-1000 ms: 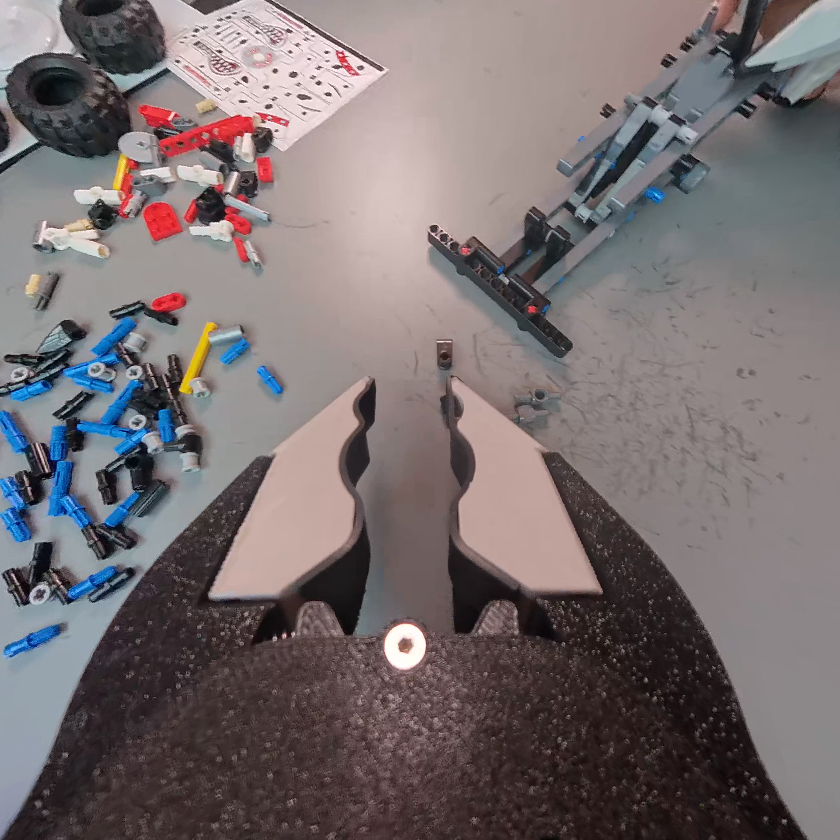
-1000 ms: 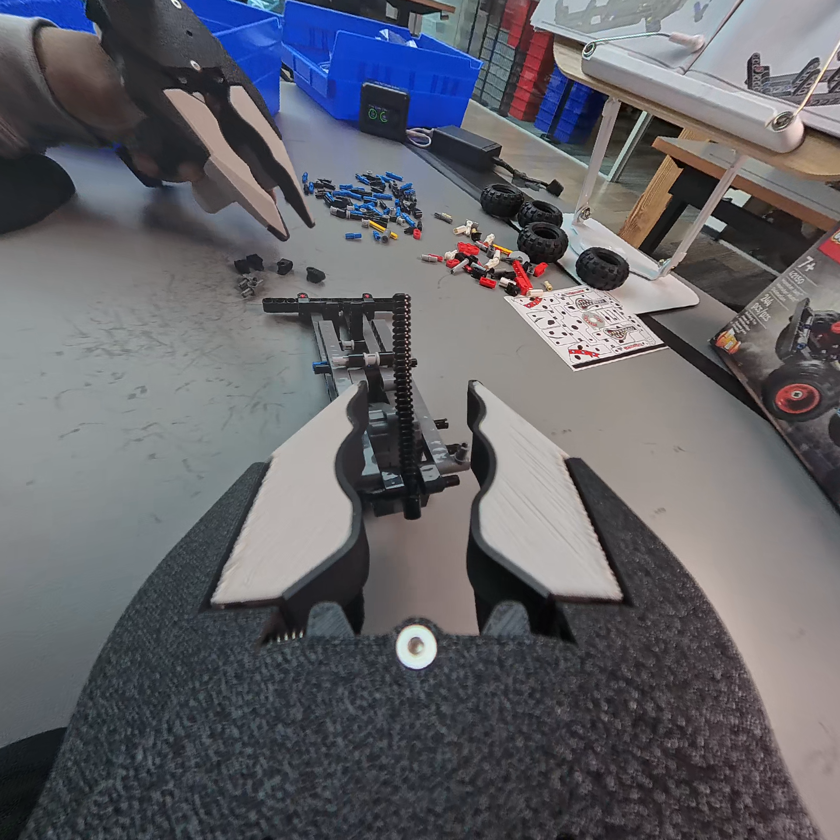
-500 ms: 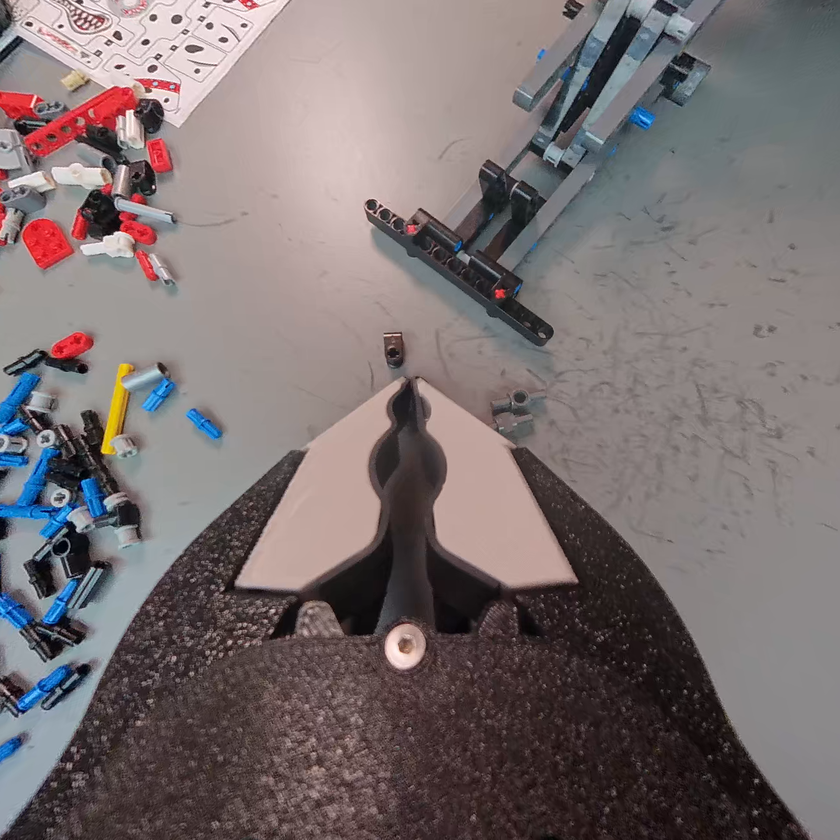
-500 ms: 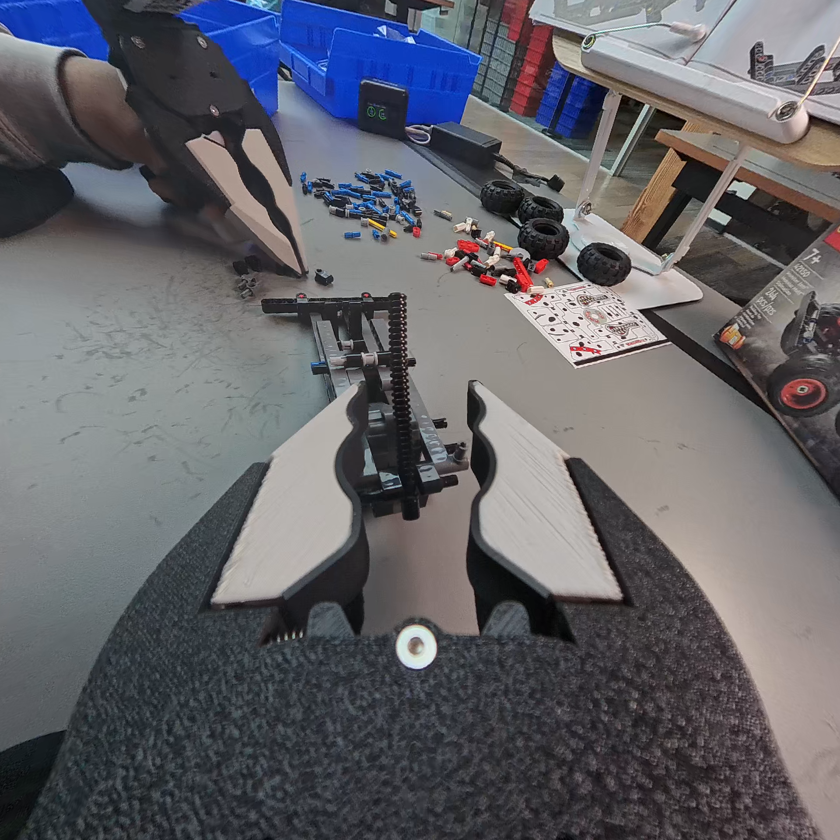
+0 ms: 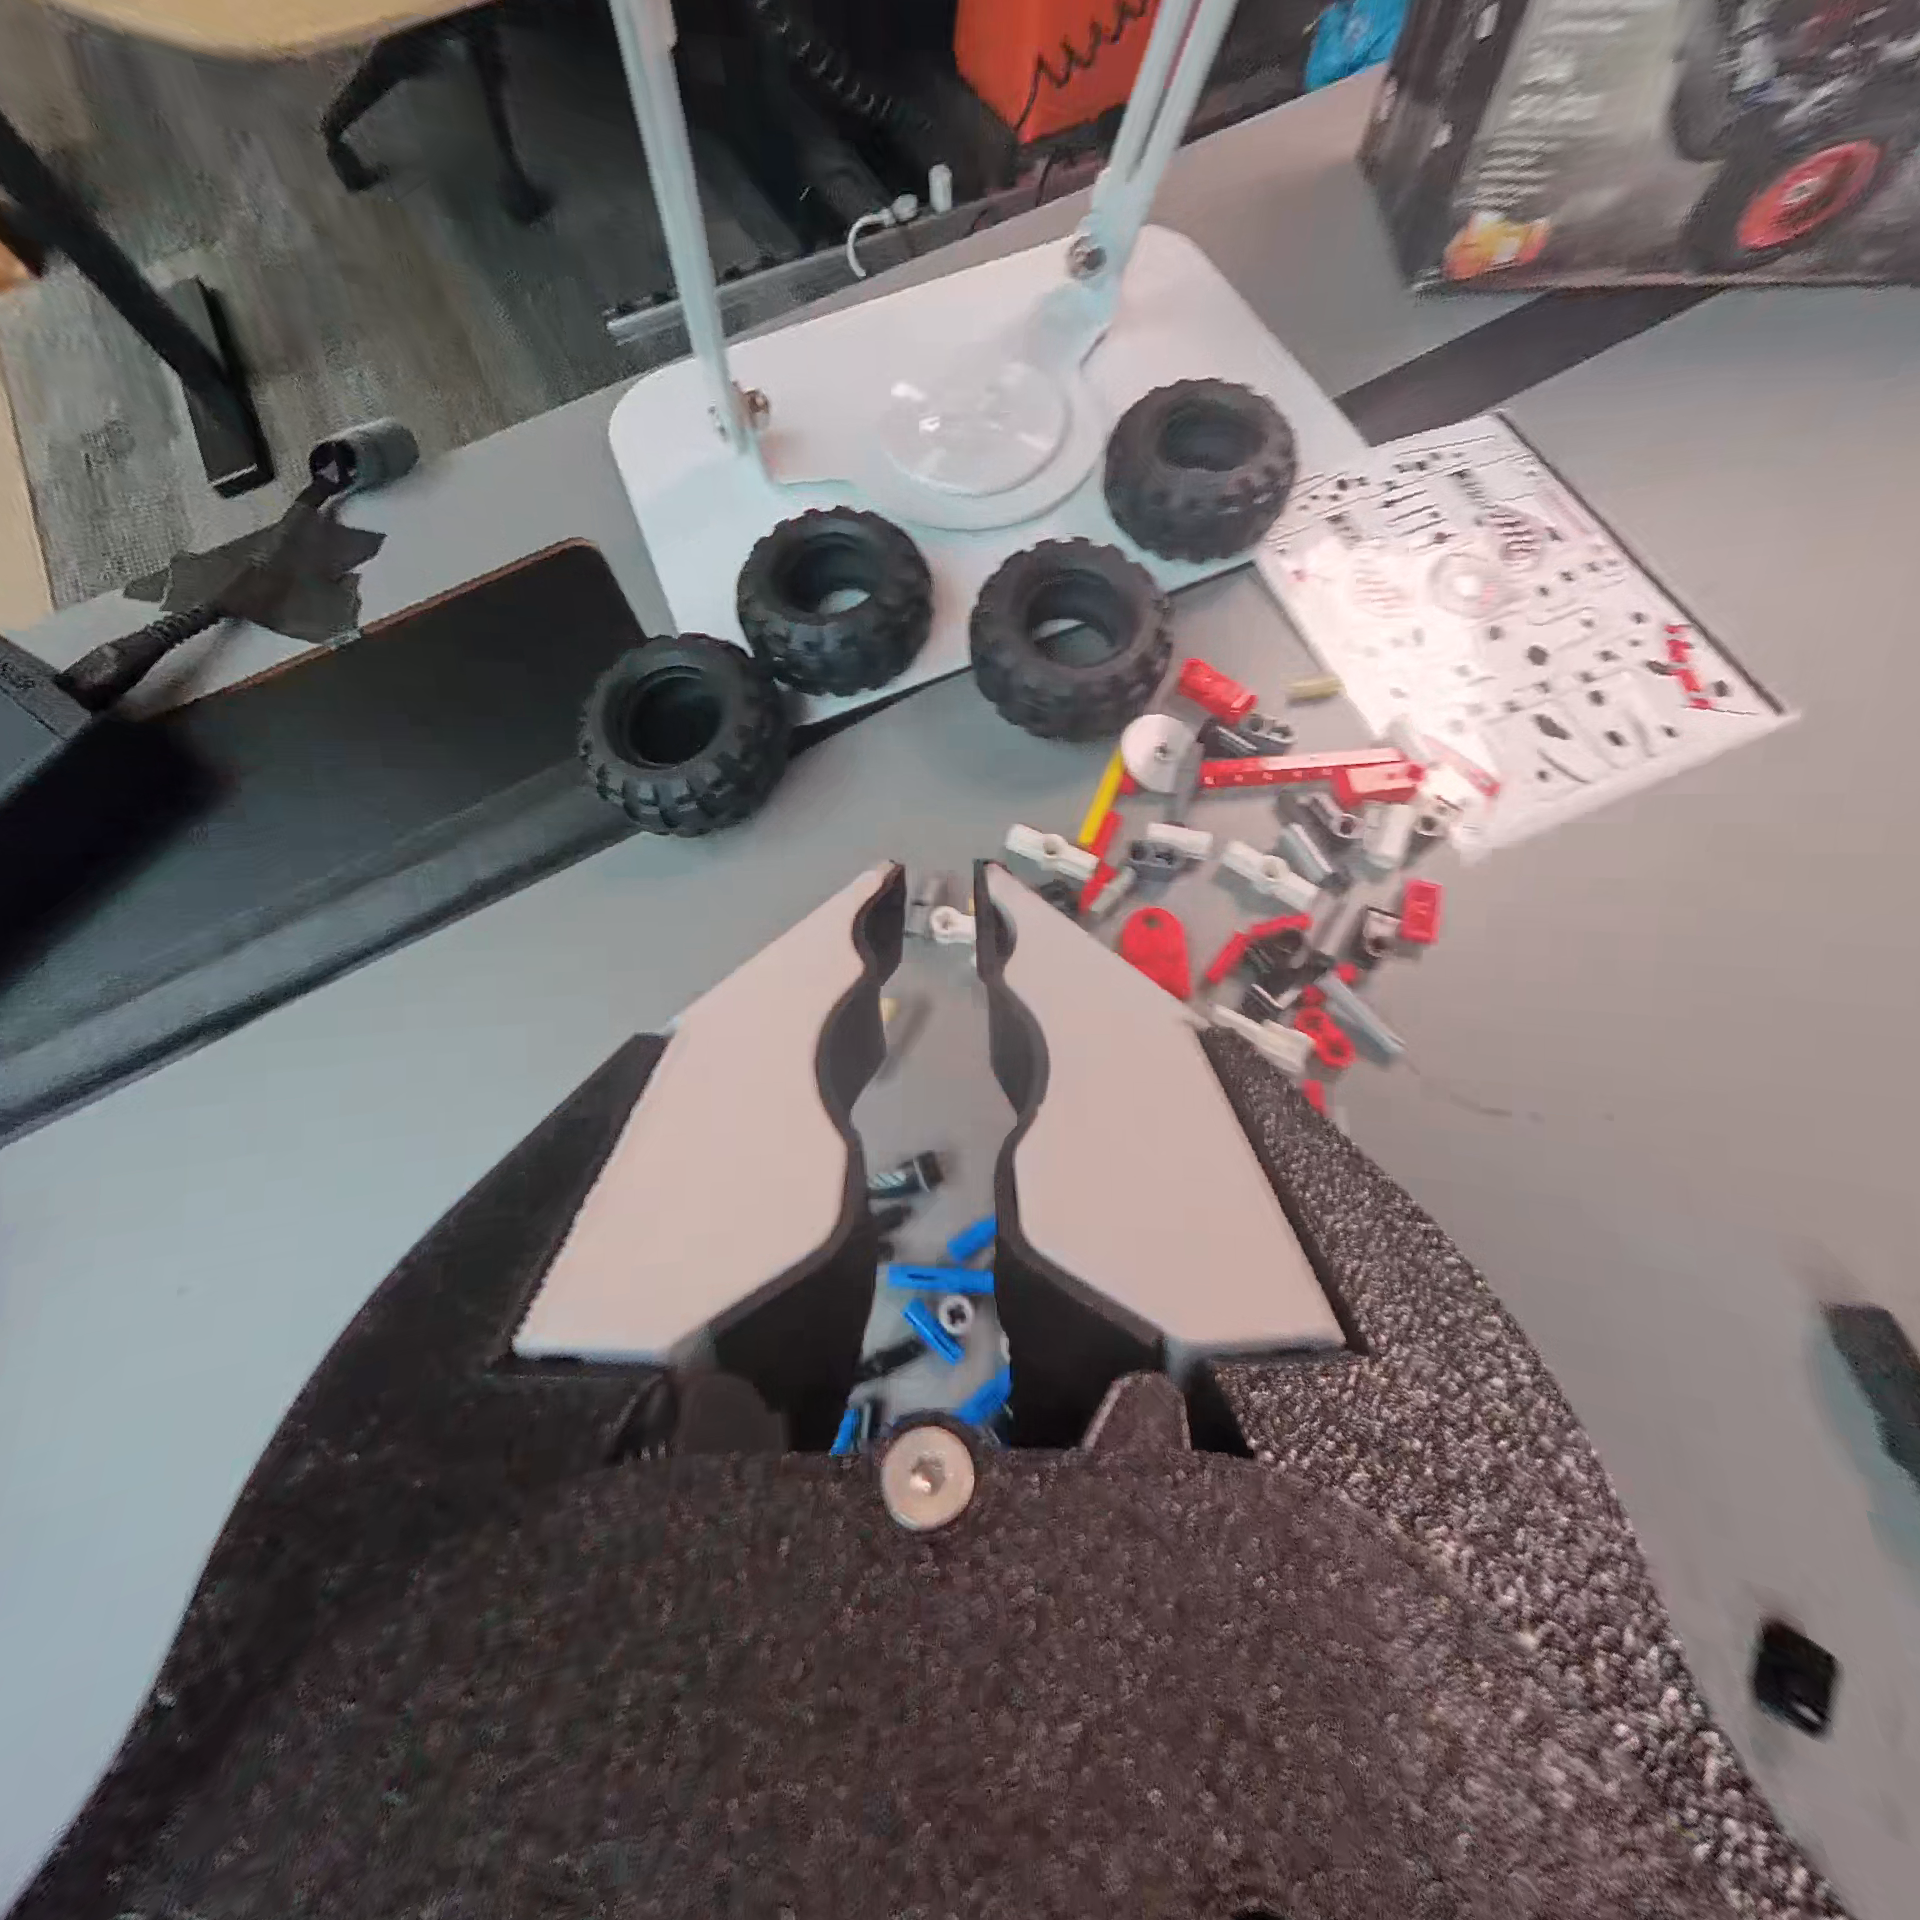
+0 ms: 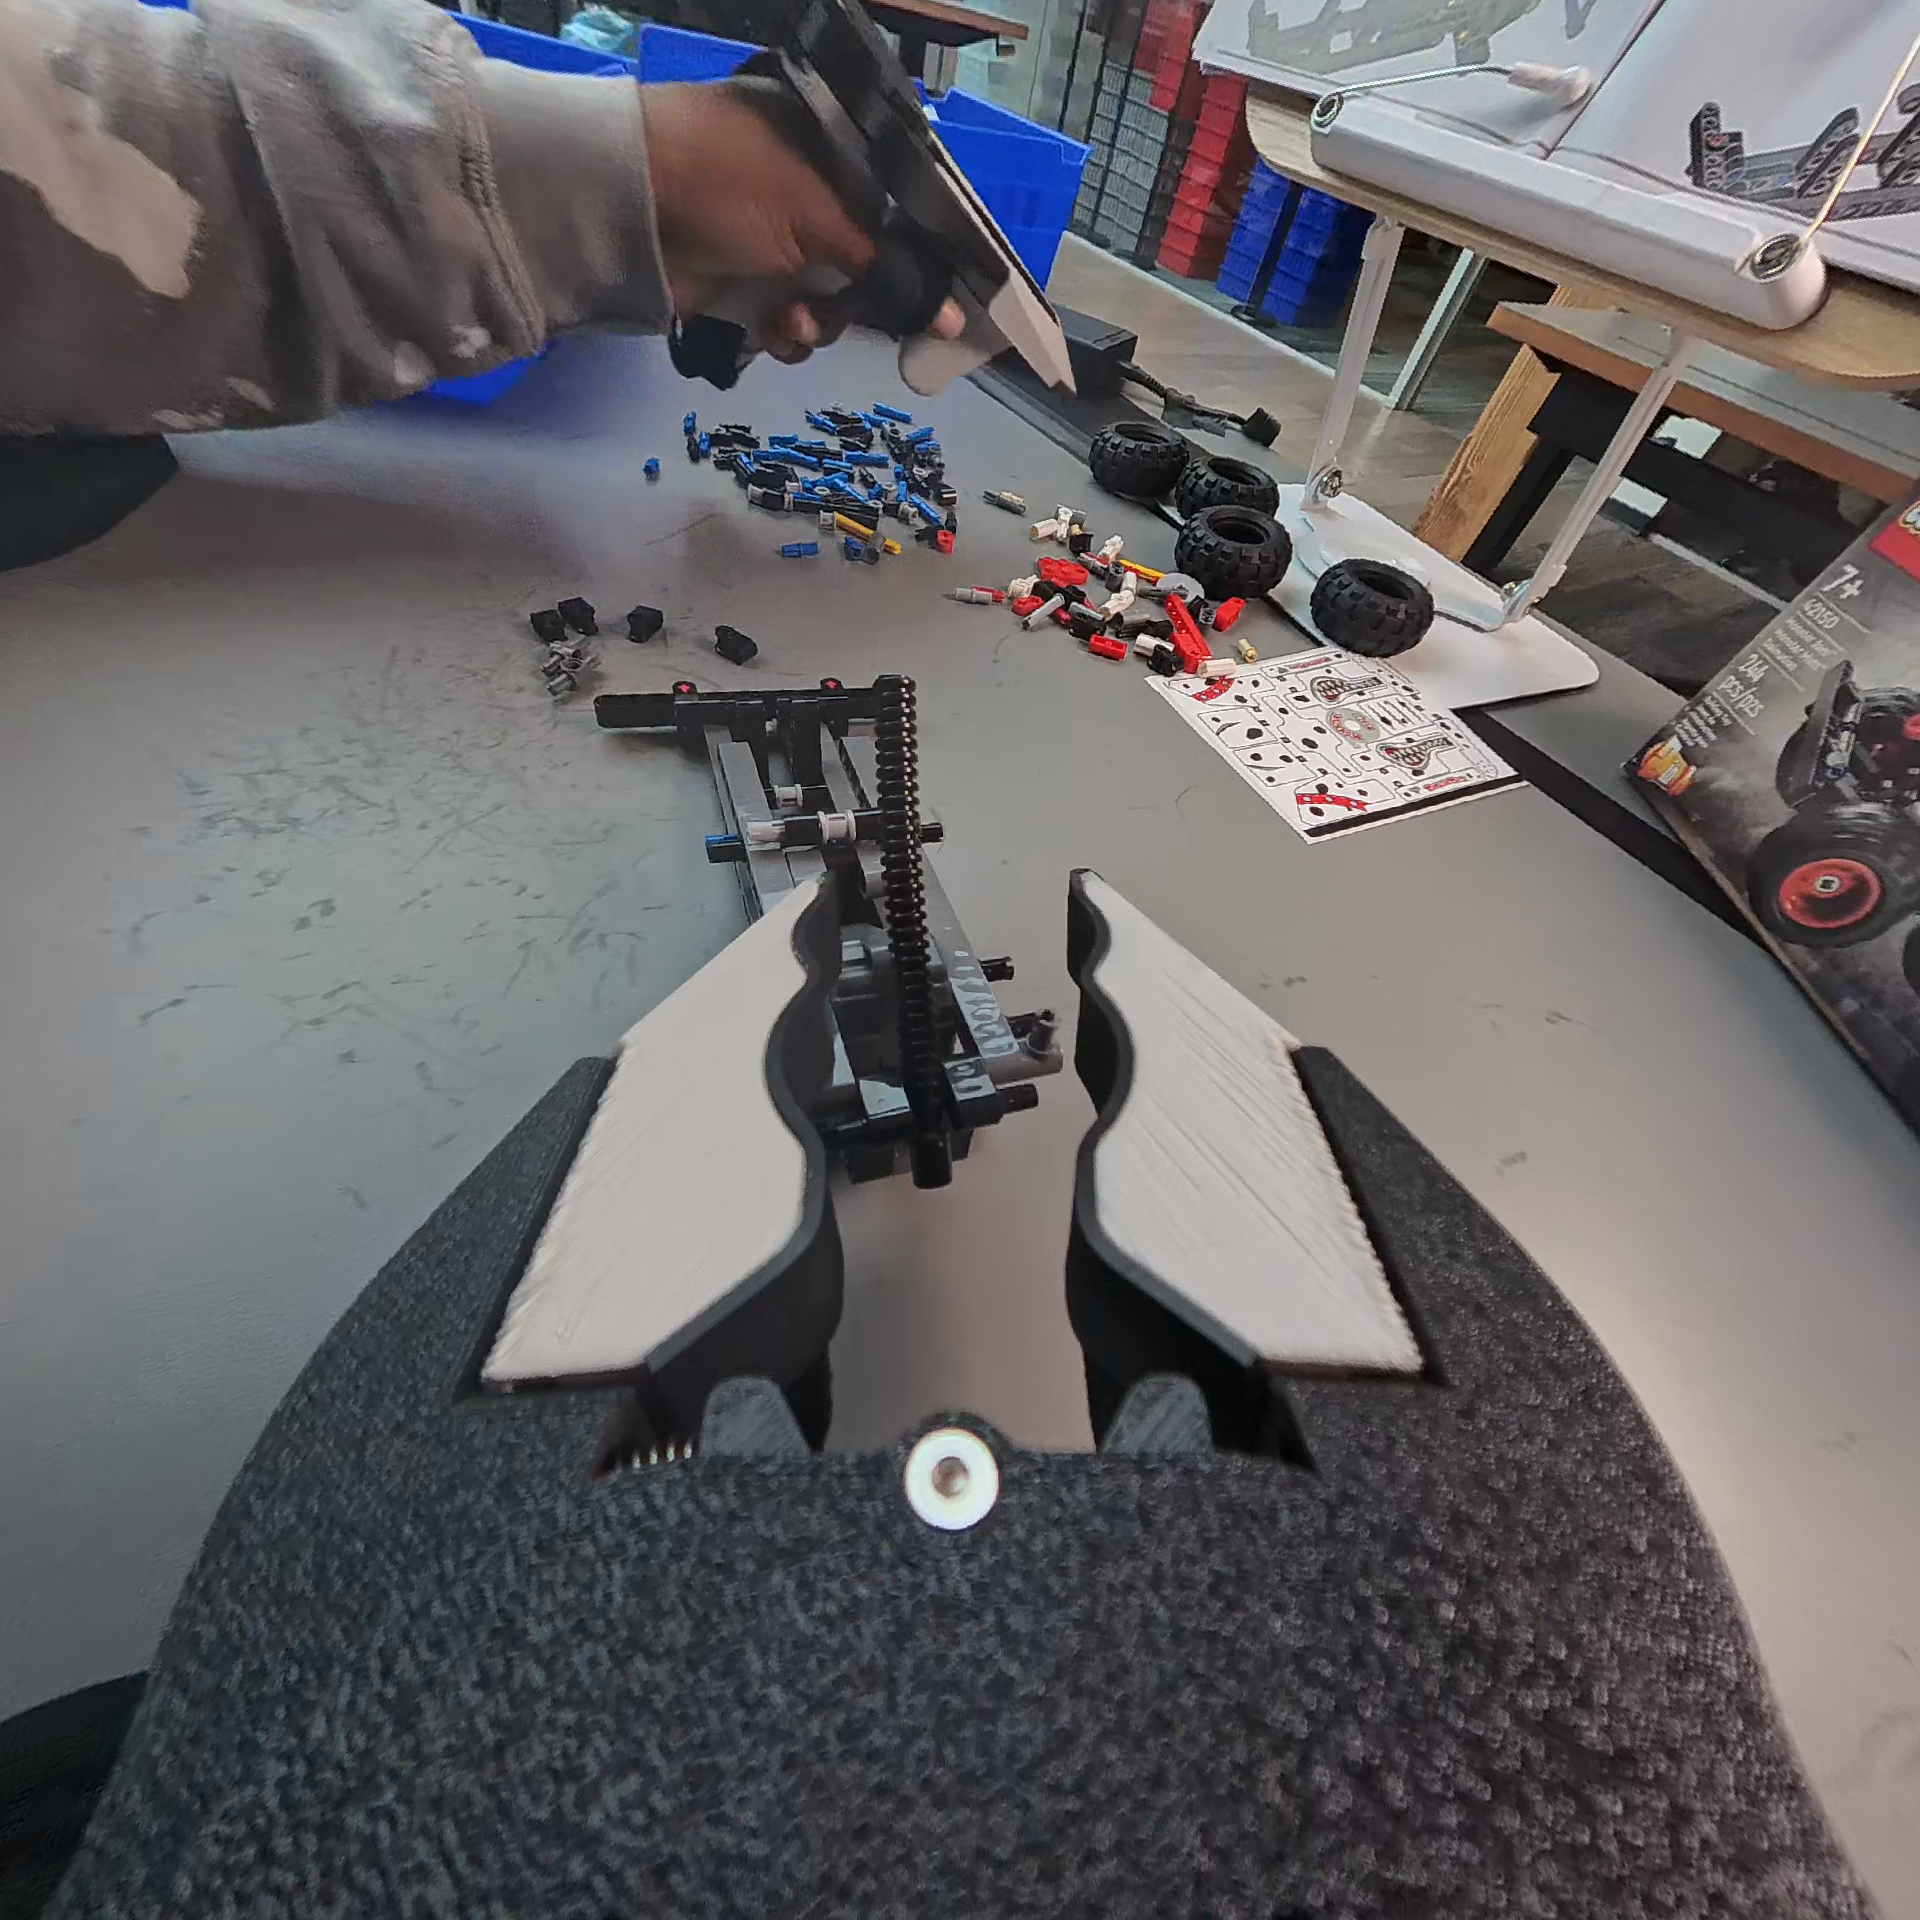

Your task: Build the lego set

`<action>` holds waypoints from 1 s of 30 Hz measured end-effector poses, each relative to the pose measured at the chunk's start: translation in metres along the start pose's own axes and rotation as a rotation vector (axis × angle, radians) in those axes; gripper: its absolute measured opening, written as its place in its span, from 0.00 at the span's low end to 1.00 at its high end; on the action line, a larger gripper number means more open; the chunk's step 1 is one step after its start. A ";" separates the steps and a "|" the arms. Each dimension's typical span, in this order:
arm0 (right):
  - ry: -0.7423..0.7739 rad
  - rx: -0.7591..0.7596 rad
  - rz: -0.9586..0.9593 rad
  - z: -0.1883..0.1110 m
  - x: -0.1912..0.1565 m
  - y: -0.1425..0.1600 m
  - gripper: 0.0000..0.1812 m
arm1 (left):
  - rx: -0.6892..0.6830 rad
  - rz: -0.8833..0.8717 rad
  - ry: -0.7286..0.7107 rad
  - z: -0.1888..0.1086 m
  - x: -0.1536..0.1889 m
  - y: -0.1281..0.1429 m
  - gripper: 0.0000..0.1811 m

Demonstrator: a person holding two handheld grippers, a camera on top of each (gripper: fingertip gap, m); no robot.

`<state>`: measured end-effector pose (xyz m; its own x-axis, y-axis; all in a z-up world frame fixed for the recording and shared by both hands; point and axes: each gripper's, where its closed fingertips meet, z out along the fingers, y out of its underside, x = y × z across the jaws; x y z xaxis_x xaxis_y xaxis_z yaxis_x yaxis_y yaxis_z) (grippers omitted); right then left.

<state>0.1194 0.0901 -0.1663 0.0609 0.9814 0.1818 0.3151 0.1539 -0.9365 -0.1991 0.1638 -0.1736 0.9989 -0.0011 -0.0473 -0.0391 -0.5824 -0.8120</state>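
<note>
The partly built grey and black chassis (image 6: 831, 831) lies on the grey table (image 6: 312, 883), with a long black toothed beam (image 6: 900, 831) along it. My right gripper (image 6: 951, 883) is open, its fingers on either side of the chassis's near end without clamping it. My left gripper (image 5: 940, 883) is open by a narrow gap and holds nothing. It hovers above the blue and black pins (image 5: 940, 1309), pointing toward the red and grey parts (image 5: 1247, 883). In the right wrist view the left gripper (image 6: 1039, 353) is raised above the pin pile (image 6: 831, 478).
Several black tyres (image 5: 1065, 634) lie by a white book stand base (image 5: 935, 416). A sticker sheet (image 5: 1507, 603) and the set's box (image 6: 1818, 810) are to the right. Small black pieces (image 6: 644, 621) lie beyond the chassis. Blue bins (image 6: 997, 156) stand at the back. About 35 cm separates my left fingertips from my right.
My left gripper shut by the small black pieces, then lifted off empty, swung over the pin pile toward the tyres and opened slightly. My right gripper has stayed put.
</note>
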 end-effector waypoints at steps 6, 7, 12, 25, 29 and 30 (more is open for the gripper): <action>-0.003 0.011 0.011 -0.002 0.001 -0.001 0.24 | -0.134 0.006 0.024 0.045 -0.017 0.018 0.09; -0.007 0.011 0.014 -0.002 0.001 -0.001 0.24 | -0.145 0.016 0.027 0.047 -0.017 0.021 0.09; -0.013 0.014 0.011 -0.002 0.000 -0.002 0.24 | -0.173 0.021 0.041 0.052 -0.015 0.030 0.08; -0.010 0.016 0.008 -0.003 0.001 -0.001 0.24 | -0.190 0.033 0.076 0.050 -0.012 0.038 0.05; -0.007 0.018 0.012 -0.004 0.002 -0.001 0.24 | -0.187 0.066 0.068 0.049 -0.012 0.038 0.05; -0.007 0.019 0.011 -0.004 0.002 -0.001 0.24 | -0.186 0.076 0.064 0.049 -0.012 0.038 0.04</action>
<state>0.1224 0.0911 -0.1635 0.0580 0.9839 0.1691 0.2965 0.1447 -0.9440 -0.2134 0.1820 -0.2324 0.9932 -0.0987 -0.0621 -0.1143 -0.7185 -0.6860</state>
